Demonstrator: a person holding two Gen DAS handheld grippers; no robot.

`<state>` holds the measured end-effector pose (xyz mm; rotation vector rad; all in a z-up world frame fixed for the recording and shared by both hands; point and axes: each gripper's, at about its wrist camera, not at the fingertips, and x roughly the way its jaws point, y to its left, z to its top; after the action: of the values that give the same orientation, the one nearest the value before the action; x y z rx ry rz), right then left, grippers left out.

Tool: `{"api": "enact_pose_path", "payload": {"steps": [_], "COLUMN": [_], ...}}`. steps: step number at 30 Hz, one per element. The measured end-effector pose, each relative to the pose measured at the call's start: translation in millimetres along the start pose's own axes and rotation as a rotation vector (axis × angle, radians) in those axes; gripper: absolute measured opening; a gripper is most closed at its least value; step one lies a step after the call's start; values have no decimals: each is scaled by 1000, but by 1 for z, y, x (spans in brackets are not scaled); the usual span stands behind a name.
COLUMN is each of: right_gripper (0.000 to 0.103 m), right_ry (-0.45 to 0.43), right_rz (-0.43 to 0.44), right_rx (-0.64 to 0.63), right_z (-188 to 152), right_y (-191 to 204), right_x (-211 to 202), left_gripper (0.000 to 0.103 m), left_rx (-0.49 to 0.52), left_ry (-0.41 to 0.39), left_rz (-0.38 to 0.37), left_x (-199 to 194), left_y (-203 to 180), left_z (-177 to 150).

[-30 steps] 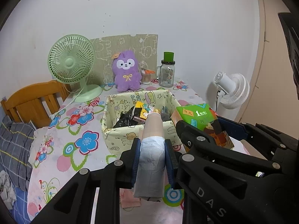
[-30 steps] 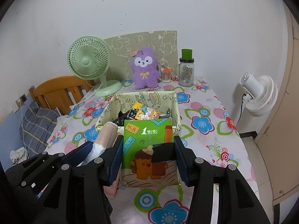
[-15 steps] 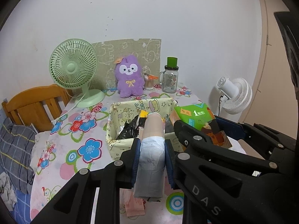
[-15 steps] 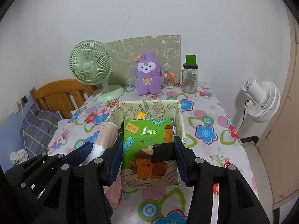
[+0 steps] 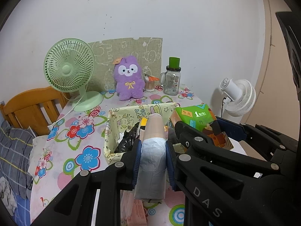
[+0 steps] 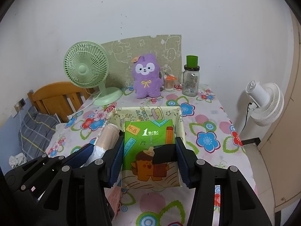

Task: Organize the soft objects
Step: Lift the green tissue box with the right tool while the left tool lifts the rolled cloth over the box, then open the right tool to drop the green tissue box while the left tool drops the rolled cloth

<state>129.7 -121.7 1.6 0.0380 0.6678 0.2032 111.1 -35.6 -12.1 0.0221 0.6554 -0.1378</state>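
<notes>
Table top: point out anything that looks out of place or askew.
A pink packet lies loose on the tablecloth in front of the fabric bin, partly hidden under the fingers. Everything else stands upright.

both grippers angle downward: left gripper (image 5: 152, 158) clamped narrow, right gripper (image 6: 149, 162) wider

Plain white wall (image 6: 169, 9) ahead of me. Table (image 6: 216, 113) under flowered cloth against it. Wooden bed headboard (image 6: 54, 94) at left, checked bedding (image 6: 35, 130) below. White standing fan (image 6: 263, 101) right, beige door (image 6: 287, 131) beside it.
</notes>
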Motion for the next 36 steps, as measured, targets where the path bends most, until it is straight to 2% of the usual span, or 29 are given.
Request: {"api": "enact_pose_path", "payload": {"steps": [14,36], "right_gripper": [55,55], "right_ry": [32,75], "right_rz": [12,-35], "right_rx": [0,26], "right_z": [18,46], "right_y": [2,-11], "right_x": [38,101], "left_gripper": [25,25], "left_rx": [-11,-50], "left_ry": [30,63], "left_rz": [11,-14], "left_x": [32,96], "left_y": [15,30], "left_z": [16,41]}}
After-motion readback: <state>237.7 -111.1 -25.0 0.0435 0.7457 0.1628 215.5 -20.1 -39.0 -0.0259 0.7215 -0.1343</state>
